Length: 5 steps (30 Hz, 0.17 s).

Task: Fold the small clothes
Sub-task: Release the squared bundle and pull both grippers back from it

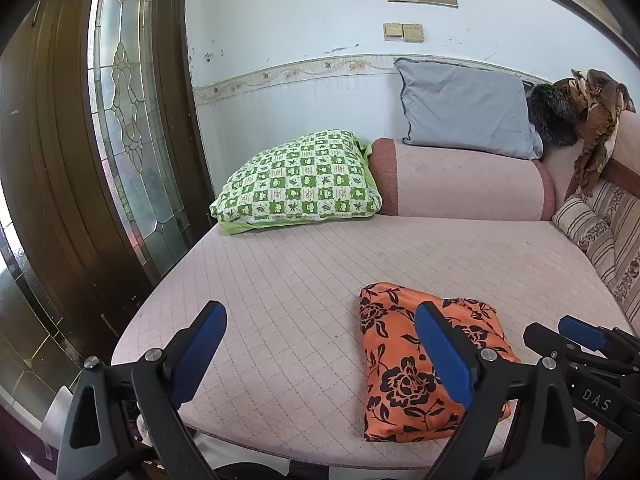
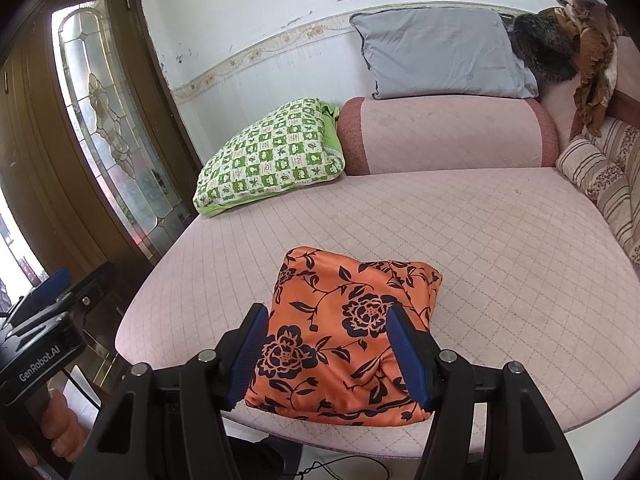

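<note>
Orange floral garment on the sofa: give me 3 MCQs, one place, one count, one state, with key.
1. Where does the orange floral garment lie?
A. near the front edge of the pink quilted seat
B. on the grey pillow
C. on the floor

2. How many pillows rest at the back by the armrest?
A. one
B. two
C. four

3. How does the garment look?
A. spread flat
B. hanging from a gripper
C. folded into a compact bundle

Key:
1 A, it sits on the seat close to the near edge.
2 B, the green checked pillow and the grey pillow.
3 C, it is a small layered packet; the left gripper and the right gripper are both open, gripping nothing.
</note>
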Available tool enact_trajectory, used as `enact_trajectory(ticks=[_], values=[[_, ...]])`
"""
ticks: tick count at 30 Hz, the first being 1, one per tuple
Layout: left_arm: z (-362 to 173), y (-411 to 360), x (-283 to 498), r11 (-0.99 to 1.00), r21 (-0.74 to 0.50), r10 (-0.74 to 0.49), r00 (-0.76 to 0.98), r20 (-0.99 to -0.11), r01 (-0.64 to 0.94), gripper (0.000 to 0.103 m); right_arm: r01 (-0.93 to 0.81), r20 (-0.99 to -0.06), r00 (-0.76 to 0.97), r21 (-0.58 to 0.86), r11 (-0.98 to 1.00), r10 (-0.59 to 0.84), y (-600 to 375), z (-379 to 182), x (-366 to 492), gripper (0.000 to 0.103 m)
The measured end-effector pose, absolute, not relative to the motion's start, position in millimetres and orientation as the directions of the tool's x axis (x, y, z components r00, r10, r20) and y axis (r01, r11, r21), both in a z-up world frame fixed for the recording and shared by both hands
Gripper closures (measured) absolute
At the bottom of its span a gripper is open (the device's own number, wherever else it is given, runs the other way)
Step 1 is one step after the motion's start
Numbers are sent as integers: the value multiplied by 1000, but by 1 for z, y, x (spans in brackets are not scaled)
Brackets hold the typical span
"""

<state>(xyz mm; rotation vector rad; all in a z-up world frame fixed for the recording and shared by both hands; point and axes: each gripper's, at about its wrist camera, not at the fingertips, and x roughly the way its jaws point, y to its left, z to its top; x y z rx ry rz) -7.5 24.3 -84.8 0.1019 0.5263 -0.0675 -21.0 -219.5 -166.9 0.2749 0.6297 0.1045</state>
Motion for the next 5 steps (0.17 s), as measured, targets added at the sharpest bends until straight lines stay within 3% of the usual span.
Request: enact_trajectory(ticks=[5], values=[[-92,29,4,993,21,-89,860,-502,115,8,-15,-580,794,285,958,184,-219,-172,-14,39]])
